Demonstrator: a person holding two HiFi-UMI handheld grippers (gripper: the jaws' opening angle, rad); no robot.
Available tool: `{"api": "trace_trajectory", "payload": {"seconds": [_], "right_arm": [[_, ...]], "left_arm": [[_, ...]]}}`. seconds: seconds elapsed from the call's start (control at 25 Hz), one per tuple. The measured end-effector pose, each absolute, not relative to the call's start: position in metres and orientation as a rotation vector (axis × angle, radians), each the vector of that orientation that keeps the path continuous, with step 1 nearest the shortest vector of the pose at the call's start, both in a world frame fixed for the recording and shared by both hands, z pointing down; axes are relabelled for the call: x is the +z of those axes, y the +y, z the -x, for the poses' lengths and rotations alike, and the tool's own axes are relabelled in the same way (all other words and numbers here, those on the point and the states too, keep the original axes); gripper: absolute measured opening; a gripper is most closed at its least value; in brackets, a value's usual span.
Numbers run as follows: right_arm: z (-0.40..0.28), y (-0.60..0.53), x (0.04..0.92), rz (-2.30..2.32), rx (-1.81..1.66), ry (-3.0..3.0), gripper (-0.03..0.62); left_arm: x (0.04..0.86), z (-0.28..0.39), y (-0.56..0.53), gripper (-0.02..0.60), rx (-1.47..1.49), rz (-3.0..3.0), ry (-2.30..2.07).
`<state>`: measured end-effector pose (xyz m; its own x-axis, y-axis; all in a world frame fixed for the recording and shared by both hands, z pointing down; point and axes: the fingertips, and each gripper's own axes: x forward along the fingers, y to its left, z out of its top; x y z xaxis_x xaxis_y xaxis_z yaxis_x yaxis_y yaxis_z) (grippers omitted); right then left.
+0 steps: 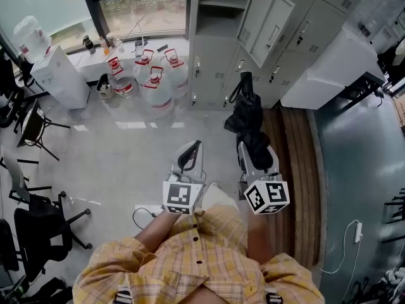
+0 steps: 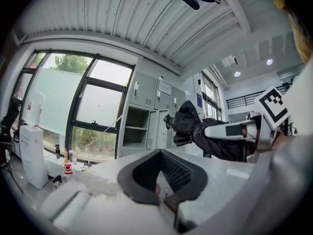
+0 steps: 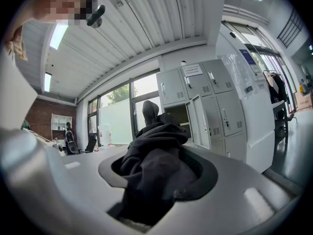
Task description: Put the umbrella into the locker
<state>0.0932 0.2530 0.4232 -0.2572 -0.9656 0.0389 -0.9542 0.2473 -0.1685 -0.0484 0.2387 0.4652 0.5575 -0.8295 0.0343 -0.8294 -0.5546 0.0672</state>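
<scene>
A black folded umbrella (image 1: 248,122) sticks out level from my right gripper (image 1: 254,149), which is shut on its bunched cloth (image 3: 156,165). Its handle end (image 1: 245,79) points toward the grey lockers. One locker compartment (image 1: 218,2) stands open, its door (image 1: 269,18) swung to the right; the right gripper view shows the opening (image 3: 178,116) just behind the umbrella's tip. My left gripper (image 1: 192,149) rides beside the right one, its jaws together with nothing between them (image 2: 159,153). From the left gripper view, the umbrella (image 2: 195,129) and right gripper (image 2: 230,130) are seen in front of the lockers.
Several large water bottles (image 1: 155,75) stand on the floor left of the lockers, beside a white water dispenser (image 1: 60,75). Black office chairs (image 1: 38,233) crowd the left side. A white cabinet (image 1: 332,71) juts out at right, with a wooden floor strip (image 1: 297,157) before it.
</scene>
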Motion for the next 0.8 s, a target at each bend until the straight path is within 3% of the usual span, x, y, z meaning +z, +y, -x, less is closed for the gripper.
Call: {"api": "trace_trajectory", "payload": {"seconds": [0.8], "right_arm": [[-0.088,0.153,0.445,1.868,-0.263,2.426,0.215]], "left_arm": [[0.478,0.058,0.142,-0.005,0.039,-2.706,-1.471]]}}
